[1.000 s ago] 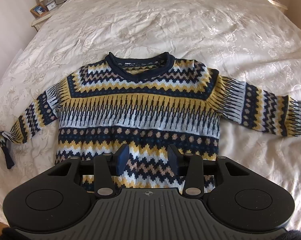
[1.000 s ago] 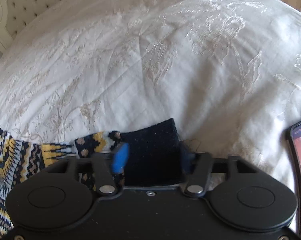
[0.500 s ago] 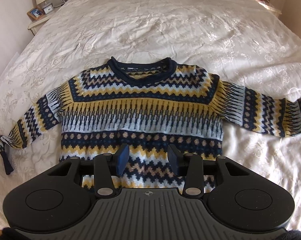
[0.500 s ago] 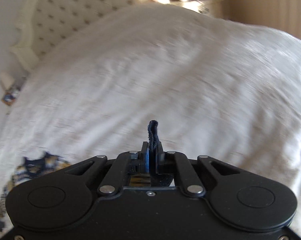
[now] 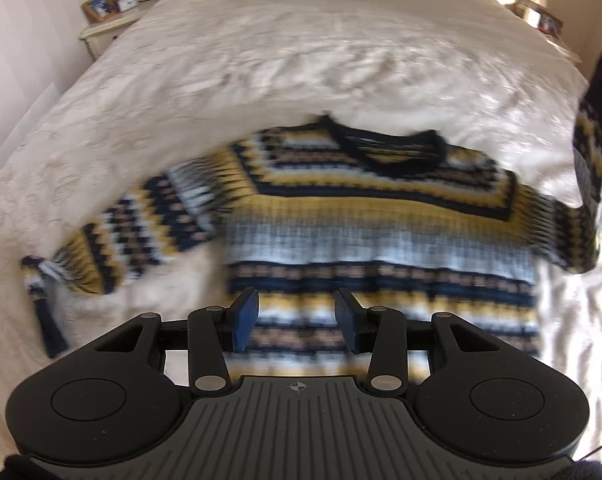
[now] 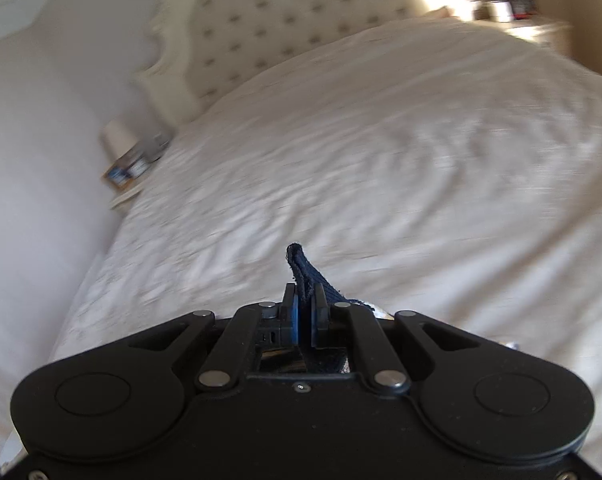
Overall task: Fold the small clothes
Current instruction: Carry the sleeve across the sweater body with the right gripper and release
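Sweater (image 5: 381,232): lies flat, front up, on the bed (image 5: 301,60), ahead of my left gripper (image 5: 297,320).
Right sleeve (image 5: 589,152): lifted off the bed, hanging up at the far right of my left gripper's view.
Right gripper (image 6: 305,312): fingers closed tight on the dark cuff (image 6: 301,264), which sticks out beyond the tips.
Left gripper: fingers wide apart, nothing between them, above the hem.
Left sleeve (image 5: 113,248): lies spread on the bed, to the left.
Risk, slip: only the cuff edge is pinched; a quick swing could pull it free.
Risk, drag: nothing pins the body, so pulling the sleeve across could shift or bunch it.
Risk, view: both views are blurred, so placement is hard to judge.
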`<state>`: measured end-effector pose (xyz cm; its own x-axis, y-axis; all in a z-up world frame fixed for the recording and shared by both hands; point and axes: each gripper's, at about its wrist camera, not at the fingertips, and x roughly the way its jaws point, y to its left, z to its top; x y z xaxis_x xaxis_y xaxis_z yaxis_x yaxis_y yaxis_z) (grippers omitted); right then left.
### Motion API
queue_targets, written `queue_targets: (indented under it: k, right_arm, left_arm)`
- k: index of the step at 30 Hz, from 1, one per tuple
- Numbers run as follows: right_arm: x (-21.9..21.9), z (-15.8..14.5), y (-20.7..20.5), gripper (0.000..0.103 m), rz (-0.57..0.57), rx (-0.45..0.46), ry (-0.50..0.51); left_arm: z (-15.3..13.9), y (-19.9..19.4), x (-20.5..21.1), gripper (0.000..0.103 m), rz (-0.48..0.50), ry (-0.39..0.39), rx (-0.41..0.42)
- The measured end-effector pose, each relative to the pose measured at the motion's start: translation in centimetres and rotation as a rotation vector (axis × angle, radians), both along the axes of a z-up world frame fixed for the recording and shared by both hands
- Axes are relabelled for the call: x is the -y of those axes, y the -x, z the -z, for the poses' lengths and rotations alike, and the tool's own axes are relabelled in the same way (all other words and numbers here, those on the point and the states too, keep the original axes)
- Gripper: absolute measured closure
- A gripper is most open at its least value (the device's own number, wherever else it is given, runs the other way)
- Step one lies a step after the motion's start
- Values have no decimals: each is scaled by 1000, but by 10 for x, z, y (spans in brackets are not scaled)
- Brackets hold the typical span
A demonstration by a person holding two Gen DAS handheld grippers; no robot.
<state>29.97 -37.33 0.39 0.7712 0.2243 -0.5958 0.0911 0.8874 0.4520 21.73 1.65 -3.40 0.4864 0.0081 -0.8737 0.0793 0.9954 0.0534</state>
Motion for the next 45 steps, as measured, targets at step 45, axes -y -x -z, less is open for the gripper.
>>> queue_targets:
  k: [45]
  right_arm:
    - [-155,118,-25,57,-62,-191,107]
  left_arm:
    - [37,-110,-48,62,53,15,-1]
